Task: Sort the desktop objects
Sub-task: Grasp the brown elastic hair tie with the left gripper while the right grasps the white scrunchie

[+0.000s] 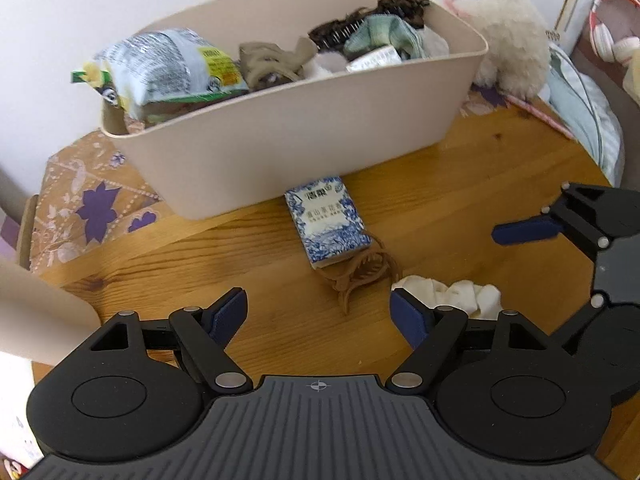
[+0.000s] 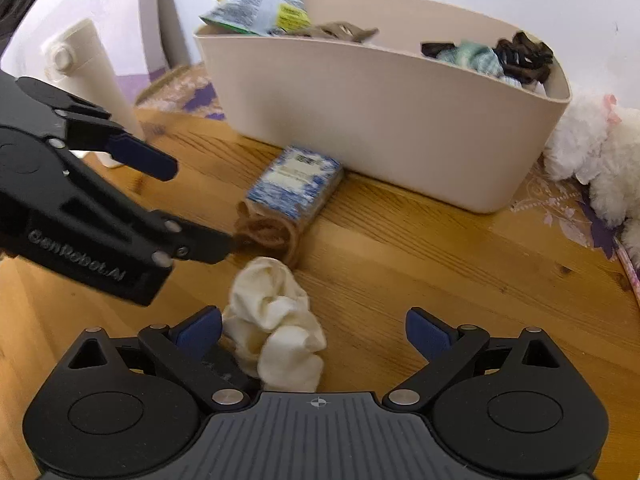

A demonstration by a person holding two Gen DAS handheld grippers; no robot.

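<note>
A blue-and-white patterned box [image 1: 328, 222] [image 2: 296, 184] lies on the wooden table against the beige bin [image 1: 304, 128] [image 2: 380, 120]. A crumpled brown stocking [image 1: 360, 276] [image 2: 268, 228] lies at the box's near end. A balled white sock [image 1: 452, 294] [image 2: 276, 332] sits nearer me. My left gripper [image 1: 319, 314] [image 2: 188, 204] is open, with one tip close to the stocking. My right gripper [image 2: 314, 330] is open, and the white sock lies between its fingers, near the left one. The bin holds a snack bag [image 1: 168, 68], a brown stocking, green cloth and a dark brush.
A white plush toy [image 2: 592, 152] [image 1: 512, 40] sits right of the bin on a floral cloth [image 1: 96, 208]. A cream bottle [image 2: 88, 64] stands at the table's left. White-and-red headphones [image 1: 608, 32] lie beyond the far right edge.
</note>
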